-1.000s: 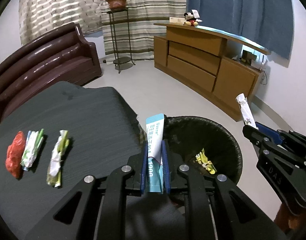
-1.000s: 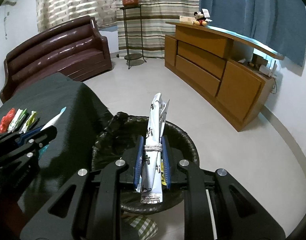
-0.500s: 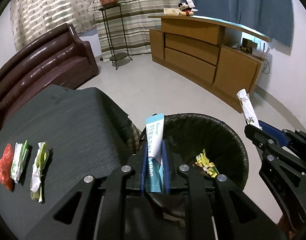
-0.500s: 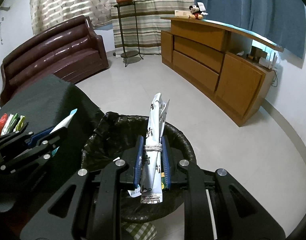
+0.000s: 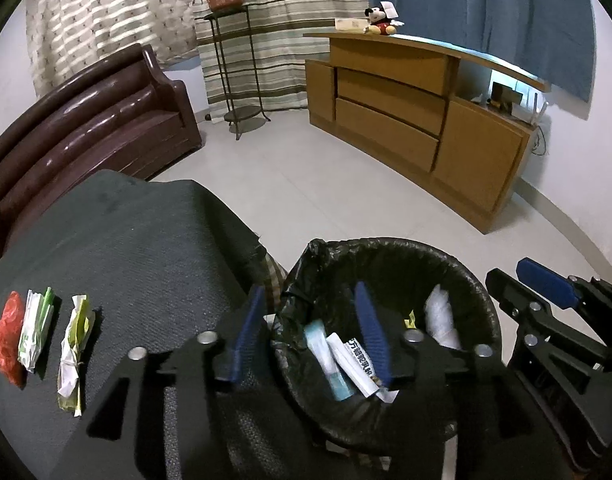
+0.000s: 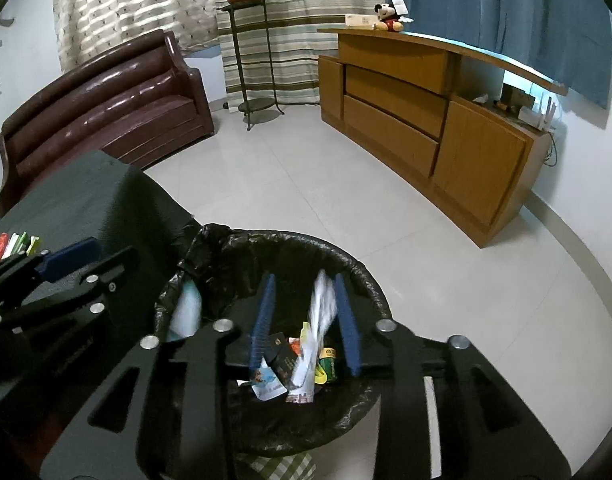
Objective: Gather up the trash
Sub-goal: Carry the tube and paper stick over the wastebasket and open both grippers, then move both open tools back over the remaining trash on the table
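My left gripper [image 5: 310, 332] hangs over the black-bagged trash bin [image 5: 386, 248], its jaws opening with nothing between them. The teal toothpaste tube [image 5: 326, 356] lies loose inside the bin below it. My right gripper [image 6: 303, 320] is also over the bin [image 6: 289, 240], jaws opening. The white patterned wrapper [image 6: 318, 328] is blurred between its pads, slipping down beside the right one. In the left wrist view that wrapper [image 5: 438, 320] shows inside the bin's right side. A red wrapper [image 5: 9, 336], a white-green one [image 5: 35, 328] and a yellow-green one [image 5: 75, 344] lie on the dark table [image 5: 145, 248].
Several other scraps [image 6: 326, 364] sit at the bin's bottom. A brown sofa [image 5: 85, 120], a plant stand [image 5: 233, 80] and a wooden cabinet [image 5: 406, 120] line the room's far side. Pale tiled floor [image 6: 346, 200] spreads beyond the bin.
Both grippers have opened over the bin. The tube has dropped out of the left one into the bin, and the white wrapper is sliding out of the right one.
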The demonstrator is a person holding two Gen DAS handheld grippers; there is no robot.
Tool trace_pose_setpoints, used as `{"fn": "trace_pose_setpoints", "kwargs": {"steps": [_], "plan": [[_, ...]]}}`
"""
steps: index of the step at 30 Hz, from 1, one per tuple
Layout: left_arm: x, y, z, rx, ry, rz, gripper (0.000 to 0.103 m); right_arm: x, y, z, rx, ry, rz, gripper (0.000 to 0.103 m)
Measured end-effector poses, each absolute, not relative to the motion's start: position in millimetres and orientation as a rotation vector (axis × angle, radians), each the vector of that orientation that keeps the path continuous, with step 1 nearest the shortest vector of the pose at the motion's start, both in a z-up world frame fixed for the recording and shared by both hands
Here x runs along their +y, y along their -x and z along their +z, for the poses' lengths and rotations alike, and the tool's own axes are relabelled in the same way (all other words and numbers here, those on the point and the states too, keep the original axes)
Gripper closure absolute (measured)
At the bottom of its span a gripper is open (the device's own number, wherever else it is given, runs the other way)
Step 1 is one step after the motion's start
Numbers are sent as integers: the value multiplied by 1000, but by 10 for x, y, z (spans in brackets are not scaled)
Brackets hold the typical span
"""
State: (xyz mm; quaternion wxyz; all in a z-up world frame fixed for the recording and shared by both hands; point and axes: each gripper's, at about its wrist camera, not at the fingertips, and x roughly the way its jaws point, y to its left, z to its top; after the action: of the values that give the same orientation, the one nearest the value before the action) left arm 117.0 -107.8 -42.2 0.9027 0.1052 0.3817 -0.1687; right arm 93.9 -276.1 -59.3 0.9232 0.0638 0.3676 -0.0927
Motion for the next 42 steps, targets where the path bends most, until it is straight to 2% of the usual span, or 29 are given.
{"fn": "trace_pose_setpoints", "kwargs": {"steps": [3,8,12,18,21,42], "plan": [[-1077,-1165,-414,787,-217,-349,46,-2780,-929,-594,751,-139,-202,69],[-1087,-1159,-395,776,-220,-344,37,-2827,-907,-574,744,-150,-220,58],[-1053,-1164,-371,773,-205,-334,35,-2824,-891,-563,736,-148,-232,47],[-892,-1159,-337,774,-185,-306,35,-2784,-891,-563,740,-158,-216,41],[-781,-1136,-297,762,-181,-288,35,-2720,-871,-539,723,-154,-216,34],[450,-1080,-93,732,-110,-77,35,-1610,-1078,-337,744,-98,-18,34]]}}
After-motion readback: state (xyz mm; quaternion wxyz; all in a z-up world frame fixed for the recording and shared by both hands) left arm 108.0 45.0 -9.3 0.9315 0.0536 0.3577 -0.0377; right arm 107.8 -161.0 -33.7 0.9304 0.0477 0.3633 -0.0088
